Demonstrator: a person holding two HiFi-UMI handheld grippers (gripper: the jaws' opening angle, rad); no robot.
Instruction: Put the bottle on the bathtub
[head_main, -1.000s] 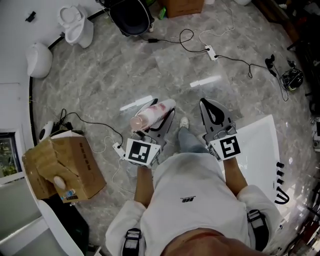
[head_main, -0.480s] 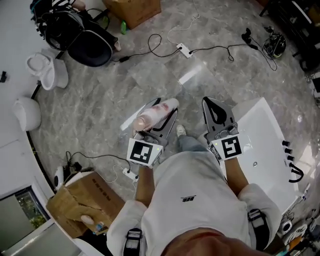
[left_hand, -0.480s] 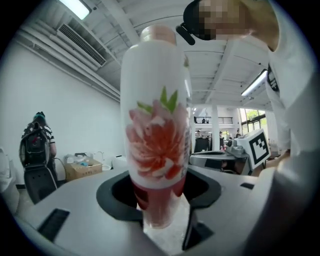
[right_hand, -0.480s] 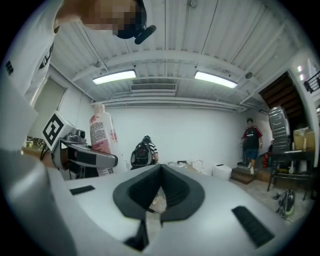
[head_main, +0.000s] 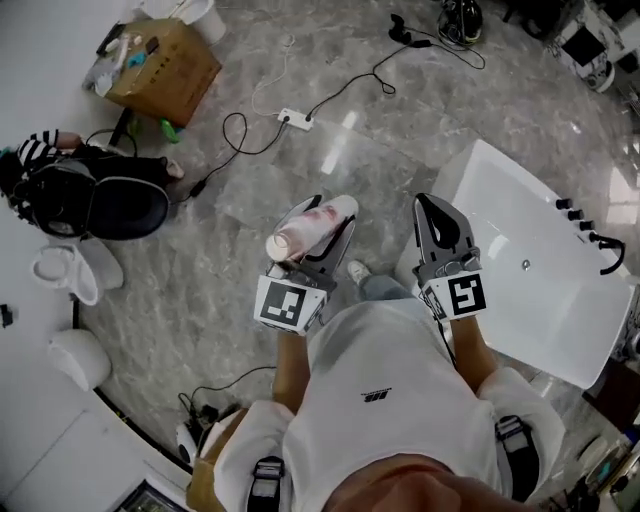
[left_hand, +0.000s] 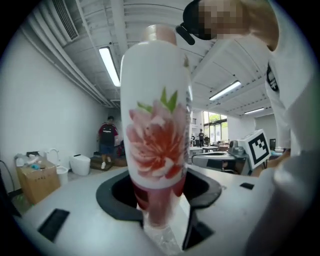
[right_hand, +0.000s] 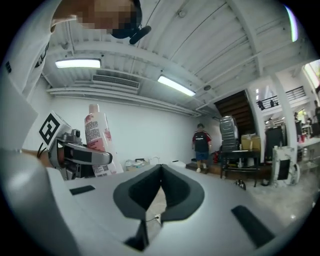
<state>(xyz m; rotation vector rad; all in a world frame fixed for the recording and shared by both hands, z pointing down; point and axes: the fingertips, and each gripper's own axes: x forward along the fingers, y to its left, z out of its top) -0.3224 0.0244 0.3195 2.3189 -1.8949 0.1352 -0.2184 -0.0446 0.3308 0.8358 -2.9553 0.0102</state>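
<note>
A white bottle (head_main: 305, 225) with a pink flower print and a pink cap lies in my left gripper (head_main: 328, 213), which is shut on it, held above the marble floor. In the left gripper view the bottle (left_hand: 156, 125) stands between the jaws and fills the middle. My right gripper (head_main: 432, 203) hangs beside it, shut and empty, its jaws meeting at the tip (right_hand: 160, 169). The white bathtub (head_main: 545, 270) sits just right of the right gripper. From the right gripper view the bottle (right_hand: 94, 132) shows at the left.
Taps (head_main: 592, 232) stand on the bathtub's far rim. A power strip (head_main: 294, 117) with cables lies on the floor ahead. A cardboard box (head_main: 165, 65), a black bag (head_main: 112, 205) and a toilet (head_main: 68, 272) are at the left. A person (right_hand: 201, 145) stands far off.
The view has swung round: the bathtub has come further into view at the right, the box and bag have shifted left. Both grippers keep their hold and pose.
</note>
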